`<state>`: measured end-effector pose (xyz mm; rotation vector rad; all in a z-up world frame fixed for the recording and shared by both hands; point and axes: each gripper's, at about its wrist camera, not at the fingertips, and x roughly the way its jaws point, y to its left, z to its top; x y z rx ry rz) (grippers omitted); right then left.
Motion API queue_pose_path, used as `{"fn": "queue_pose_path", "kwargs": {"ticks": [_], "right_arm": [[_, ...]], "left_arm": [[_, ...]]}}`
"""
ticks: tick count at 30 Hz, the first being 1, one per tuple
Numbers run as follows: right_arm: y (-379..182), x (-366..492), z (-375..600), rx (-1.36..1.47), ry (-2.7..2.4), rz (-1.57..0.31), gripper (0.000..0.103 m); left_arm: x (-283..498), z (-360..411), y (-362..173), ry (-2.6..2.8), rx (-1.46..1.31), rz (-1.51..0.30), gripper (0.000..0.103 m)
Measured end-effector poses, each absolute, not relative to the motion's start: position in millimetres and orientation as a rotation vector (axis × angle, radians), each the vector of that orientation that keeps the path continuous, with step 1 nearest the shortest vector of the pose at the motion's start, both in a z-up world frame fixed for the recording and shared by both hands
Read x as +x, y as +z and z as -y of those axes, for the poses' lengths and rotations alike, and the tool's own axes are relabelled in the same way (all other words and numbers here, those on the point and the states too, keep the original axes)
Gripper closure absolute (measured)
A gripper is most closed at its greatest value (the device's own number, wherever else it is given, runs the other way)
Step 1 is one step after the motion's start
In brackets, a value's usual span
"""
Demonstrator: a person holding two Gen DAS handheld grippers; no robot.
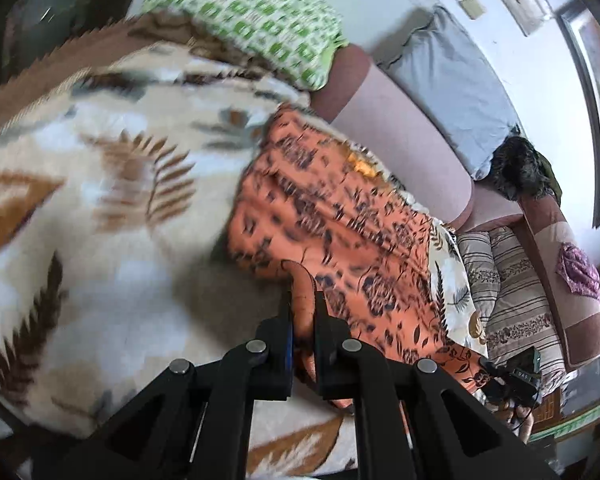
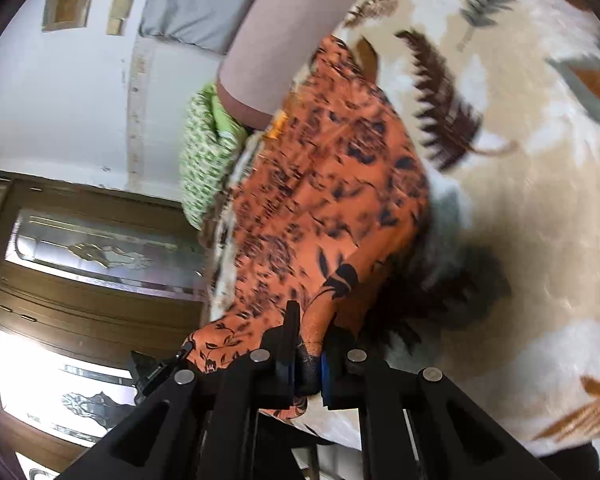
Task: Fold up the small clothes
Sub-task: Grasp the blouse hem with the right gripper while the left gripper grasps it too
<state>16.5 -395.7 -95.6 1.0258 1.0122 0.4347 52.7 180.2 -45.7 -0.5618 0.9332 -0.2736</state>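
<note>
Left wrist: orange garment seemingly lengthwise ahead

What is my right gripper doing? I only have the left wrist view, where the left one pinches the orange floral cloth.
Observer: The right gripper is shut on the orange floral cloth too, pinching a bunched edge.
Operator: Anything beside the cloth on that side?
Observer: A green patterned pillow lies past its far edge, by the wall.
Operator: And behind that?
Observer: A wooden door with glass panels fills the left of the right wrist view.
Operator: What's under the cloth there?
Observer: The cream leaf-print blanket, with a shadow below the lifted cloth.
</note>
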Motion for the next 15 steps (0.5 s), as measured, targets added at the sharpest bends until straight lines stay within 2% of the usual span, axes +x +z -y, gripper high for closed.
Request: {"fn": "queue_pose_path", "kwargs": {"ticks": [6,12,15], "right_arm": [[-67,85,397,0.985,0.496,-0.942,0.094],[-40,209,402,0.932,0.495,-0.831,0.094],[-51,270,406,0.941,0.457,-0.823,0.094]], "left_arm": [[127,-168,-14,-0.291,-0.464,-0.867,0.096],[233,-156,8,-0.293,-0.382,-0.783,0.096],[289,-153,1,-0.247,-0.38,-0.759,0.095]]}}
